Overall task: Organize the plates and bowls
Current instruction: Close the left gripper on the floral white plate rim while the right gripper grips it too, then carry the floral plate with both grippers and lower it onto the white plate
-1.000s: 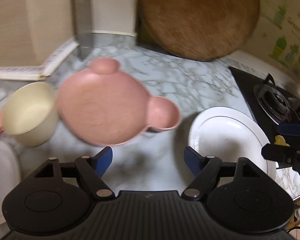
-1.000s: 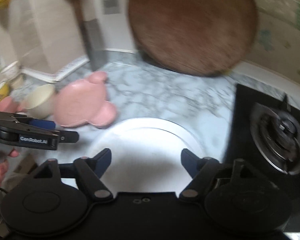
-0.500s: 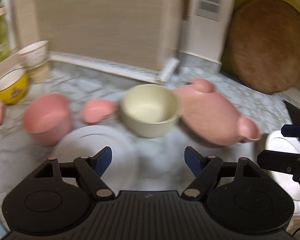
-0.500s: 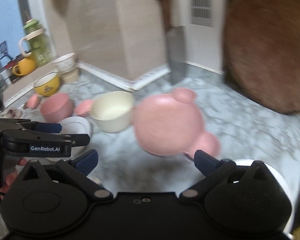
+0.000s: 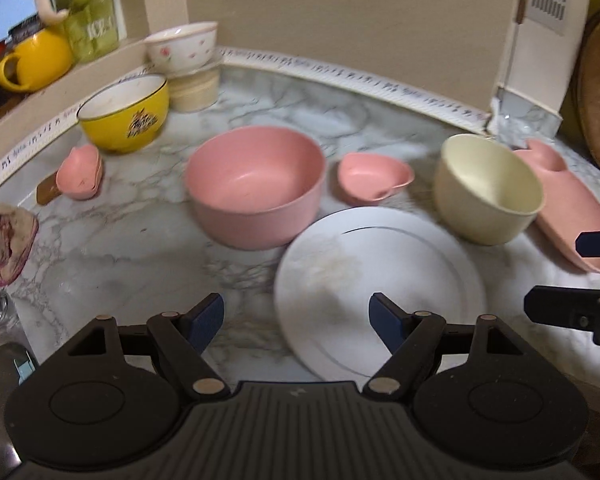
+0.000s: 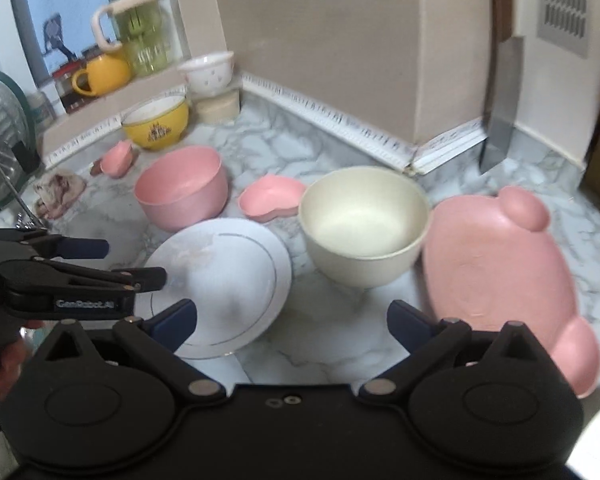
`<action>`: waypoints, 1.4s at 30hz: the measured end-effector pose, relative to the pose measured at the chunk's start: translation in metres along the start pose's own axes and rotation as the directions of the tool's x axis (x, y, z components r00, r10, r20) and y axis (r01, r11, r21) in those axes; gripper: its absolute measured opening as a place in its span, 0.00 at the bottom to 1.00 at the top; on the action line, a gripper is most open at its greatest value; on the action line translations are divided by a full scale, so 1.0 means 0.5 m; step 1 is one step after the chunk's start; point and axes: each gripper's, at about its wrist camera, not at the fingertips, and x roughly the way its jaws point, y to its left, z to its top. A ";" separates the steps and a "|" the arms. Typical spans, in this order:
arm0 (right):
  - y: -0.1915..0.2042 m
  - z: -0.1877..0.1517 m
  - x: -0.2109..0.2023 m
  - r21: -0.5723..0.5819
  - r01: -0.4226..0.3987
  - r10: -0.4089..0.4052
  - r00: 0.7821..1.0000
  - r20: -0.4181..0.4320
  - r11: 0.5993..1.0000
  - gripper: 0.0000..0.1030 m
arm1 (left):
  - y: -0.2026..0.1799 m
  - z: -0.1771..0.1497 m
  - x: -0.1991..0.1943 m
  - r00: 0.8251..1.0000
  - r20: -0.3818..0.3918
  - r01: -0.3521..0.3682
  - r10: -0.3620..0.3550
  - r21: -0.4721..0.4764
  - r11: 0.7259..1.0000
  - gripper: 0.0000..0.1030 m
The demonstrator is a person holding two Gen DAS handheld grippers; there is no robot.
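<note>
A white plate (image 5: 380, 284) lies on the marble counter (image 5: 112, 248), also in the right wrist view (image 6: 224, 280). Behind it stand a pink bowl (image 5: 256, 184), a small pink dish (image 5: 374, 176) and a cream bowl (image 5: 488, 188). A pink bear-shaped plate (image 6: 500, 276) lies right of the cream bowl. A yellow bowl (image 5: 124, 108) and another small pink dish (image 5: 80, 172) sit at the far left. My left gripper (image 5: 296, 320) is open and empty above the white plate's near left edge. My right gripper (image 6: 292, 320) is open and empty, in front of the cream bowl.
A floral bowl (image 5: 180, 46) sits on a beige cup in the corner. A yellow mug (image 5: 36, 60) and green jug (image 5: 84, 8) stand on the ledge. A crumpled cloth (image 5: 4, 244) lies by the sink edge. A cleaver (image 6: 502, 104) leans on the wall.
Both grippers have swung left, away from the stove and the large white plate, and now face the pink bowl, smaller white plate and cream bowl. Both stayed open and empty.
</note>
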 end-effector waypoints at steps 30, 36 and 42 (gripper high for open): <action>-0.002 0.037 0.130 0.123 -0.063 0.082 0.984 -0.158 0.990 0.24 | 0.068 0.019 0.083 0.982 -0.084 0.152 -0.167 -0.163 0.975 0.21; -0.025 0.030 0.128 0.165 -0.071 0.097 0.983 -0.157 0.984 0.10 | 0.062 0.018 0.084 0.980 -0.084 0.166 -0.180 -0.152 0.974 0.17; -0.030 0.021 0.128 0.186 -0.090 0.121 0.979 -0.165 0.979 0.08 | 0.079 0.021 0.087 0.974 -0.078 0.197 -0.213 -0.171 0.965 0.14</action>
